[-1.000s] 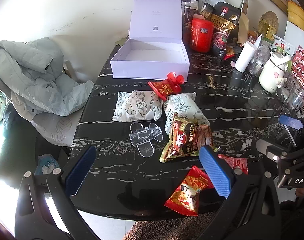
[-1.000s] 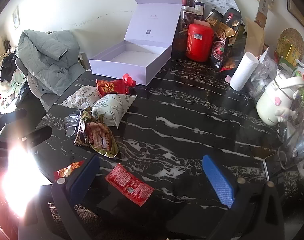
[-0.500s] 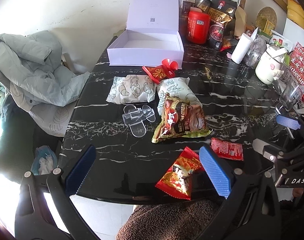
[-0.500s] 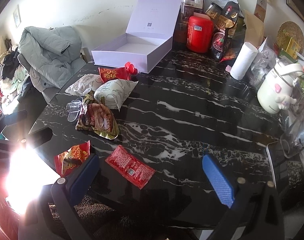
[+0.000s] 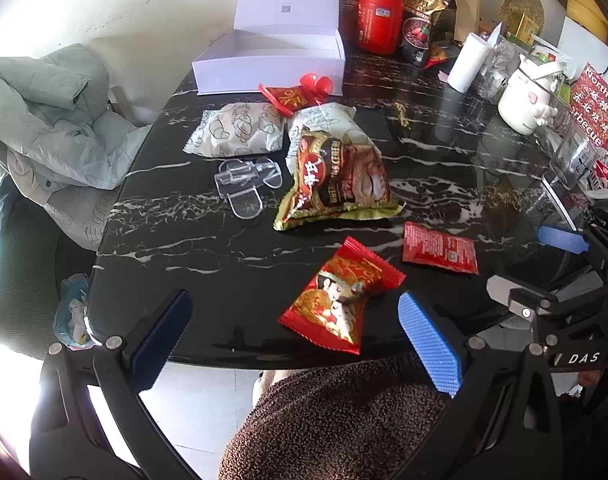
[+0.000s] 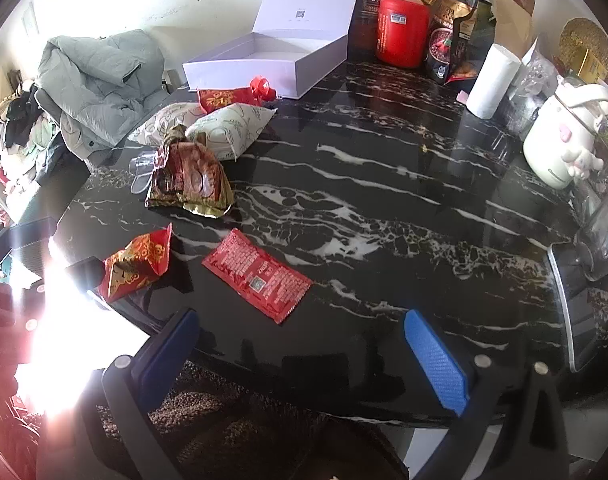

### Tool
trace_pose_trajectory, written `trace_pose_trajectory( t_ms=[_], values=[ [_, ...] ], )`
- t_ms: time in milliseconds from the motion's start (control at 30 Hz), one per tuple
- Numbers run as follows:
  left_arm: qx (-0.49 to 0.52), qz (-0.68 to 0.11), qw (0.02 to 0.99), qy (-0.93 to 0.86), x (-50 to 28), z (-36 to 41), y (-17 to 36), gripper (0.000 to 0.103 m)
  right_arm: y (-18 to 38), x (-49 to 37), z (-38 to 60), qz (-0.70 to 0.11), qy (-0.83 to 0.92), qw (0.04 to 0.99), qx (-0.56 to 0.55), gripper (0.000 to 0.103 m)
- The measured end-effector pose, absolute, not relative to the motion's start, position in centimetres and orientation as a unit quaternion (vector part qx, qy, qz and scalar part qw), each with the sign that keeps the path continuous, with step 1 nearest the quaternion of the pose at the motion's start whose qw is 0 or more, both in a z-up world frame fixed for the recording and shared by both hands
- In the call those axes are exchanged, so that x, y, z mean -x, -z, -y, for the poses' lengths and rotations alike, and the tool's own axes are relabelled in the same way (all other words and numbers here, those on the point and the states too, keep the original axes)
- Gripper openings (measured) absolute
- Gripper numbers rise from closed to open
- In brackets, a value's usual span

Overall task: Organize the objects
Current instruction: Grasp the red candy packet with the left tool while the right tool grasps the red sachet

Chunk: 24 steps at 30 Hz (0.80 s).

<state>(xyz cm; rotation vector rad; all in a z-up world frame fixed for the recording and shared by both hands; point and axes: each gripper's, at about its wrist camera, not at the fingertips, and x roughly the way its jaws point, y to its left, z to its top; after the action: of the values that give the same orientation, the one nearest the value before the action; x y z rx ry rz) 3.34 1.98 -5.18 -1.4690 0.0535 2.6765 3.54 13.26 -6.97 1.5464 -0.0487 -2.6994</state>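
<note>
Now | red packets [image 5: 341, 296]: 3 | white pouches [image 5: 236, 130]: 2 | box [image 5: 272, 60]: 1

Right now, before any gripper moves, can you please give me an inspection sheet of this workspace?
Surface: black marble table, glossy.
Job's things: open white box, empty; six snack packets loose in front, nearest the red packet.
Clutter: clear plastic piece; red canister, paper roll, white kettle at the far side.
Grippers: left gripper and right gripper open, holding nothing.
Cables: nothing seen.
Surroundings: grey jacket on a chair.
</note>
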Motion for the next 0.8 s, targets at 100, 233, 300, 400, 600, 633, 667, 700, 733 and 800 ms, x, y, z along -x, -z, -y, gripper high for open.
trace_pose_trajectory(
  t_ms=[100, 233, 300, 400, 600, 633, 667, 700, 733, 800],
  values=[
    [0.49, -0.014, 0.055, -0.87, -3.7, -2.3, 5.9, 0.103, 7.9, -3.7, -13.0, 0.015, 0.86, 0.024, -0.51, 0.103],
    [0.508, -0.001, 0.068, -0.859, -3.5, -2.3, 7.1, 0.103, 8.9, -3.8, -12.7, 0.014, 0.854, 0.034, -0.519, 0.103],
    [0.515, 0.005, 0.077, -0.853, -3.4, -2.5, 7.7, 0.103, 9.2, -3.8, -12.7, 0.014, 0.854, 0.034, -0.52, 0.103],
    [0.521, 0.005, 0.082, -0.85, -3.1, -2.6, 8.2, 0.103, 9.5, -3.7, -12.8, 0.016, 0.851, 0.034, -0.524, 0.103],
    [0.532, 0.005, 0.087, -0.842, -2.2, -2.5, 8.7, 0.103, 10.0, -2.9, -12.6, 0.018, 0.847, 0.039, -0.53, 0.103],
    [0.535, 0.005, 0.089, -0.84, -2.0, -2.6, 8.9, 0.103, 10.0, -2.7, -12.6, 0.017, 0.847, 0.04, -0.53, 0.103],
    [0.539, 0.005, 0.091, -0.837, -1.7, -2.6, 9.0, 0.103, 10.1, -2.4, -12.5, 0.014, 0.846, 0.04, -0.532, 0.103],
    [0.542, 0.006, 0.092, -0.835, -1.5, -2.5, 9.1, 0.103, 10.1, -2.2, -12.5, 0.012, 0.845, 0.04, -0.533, 0.103],
    [0.546, 0.008, 0.093, -0.833, -1.3, -2.5, 9.3, 0.103, 10.2, -1.9, -12.6, 0.012, 0.844, 0.041, -0.535, 0.103],
    [0.552, 0.011, 0.091, -0.829, -0.7, -2.3, 9.6, 0.103, 10.3, -1.4, -12.6, 0.012, 0.843, 0.044, -0.536, 0.1]
  ],
)
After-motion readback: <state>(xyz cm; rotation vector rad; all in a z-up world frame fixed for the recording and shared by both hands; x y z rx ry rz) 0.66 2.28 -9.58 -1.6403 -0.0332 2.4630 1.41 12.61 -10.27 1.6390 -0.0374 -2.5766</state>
